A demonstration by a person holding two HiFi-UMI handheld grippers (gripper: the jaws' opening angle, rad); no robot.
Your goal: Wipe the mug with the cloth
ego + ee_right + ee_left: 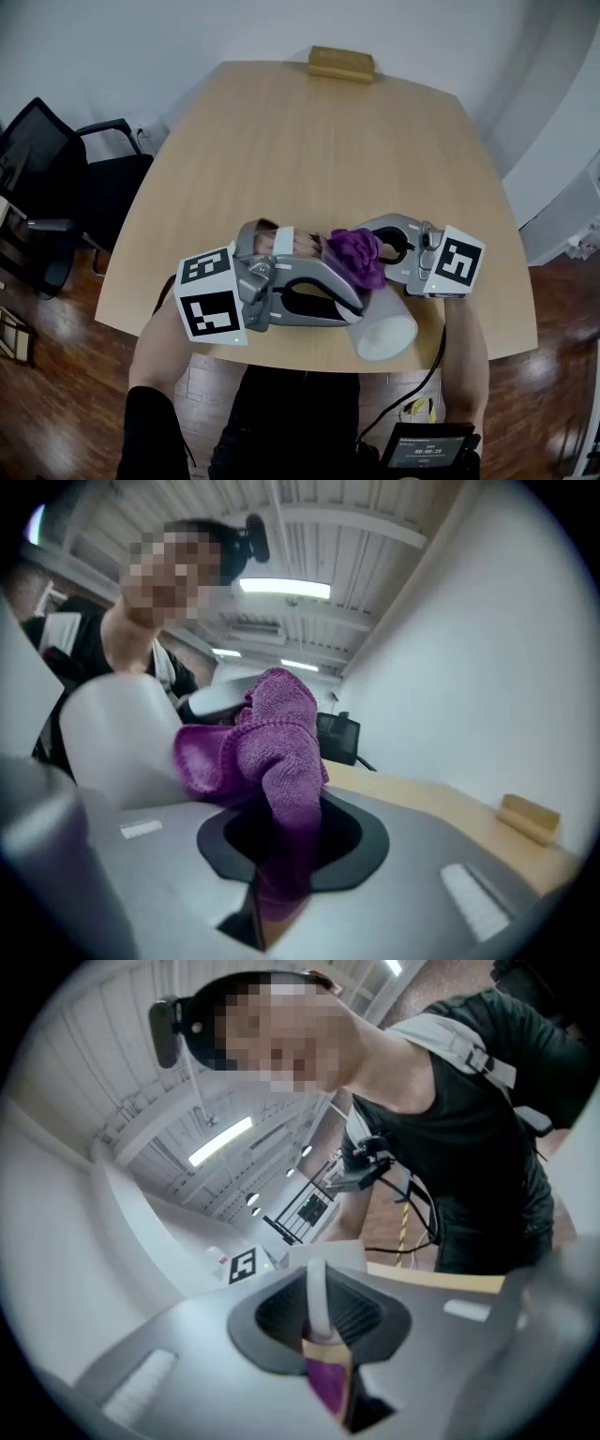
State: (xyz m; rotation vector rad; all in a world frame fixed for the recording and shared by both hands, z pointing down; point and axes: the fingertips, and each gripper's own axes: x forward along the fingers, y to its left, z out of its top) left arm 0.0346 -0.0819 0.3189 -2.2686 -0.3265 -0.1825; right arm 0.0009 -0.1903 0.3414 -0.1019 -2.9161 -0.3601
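Between the left gripper's (320, 1309) fingers sits the mug (384, 330), cloth (359, 255) just beside.

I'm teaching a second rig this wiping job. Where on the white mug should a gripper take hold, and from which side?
By the handle, coming from the side away from the cloth. The thin loop fits between narrow jaws, as the left gripper shows. The mug body looks too wide for them, and a handle grip leaves its wall bare for wiping.

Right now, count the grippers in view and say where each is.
2: left gripper over the table's near edge, shut on the mug's handle; right gripper beside it, shut on the purple cloth.
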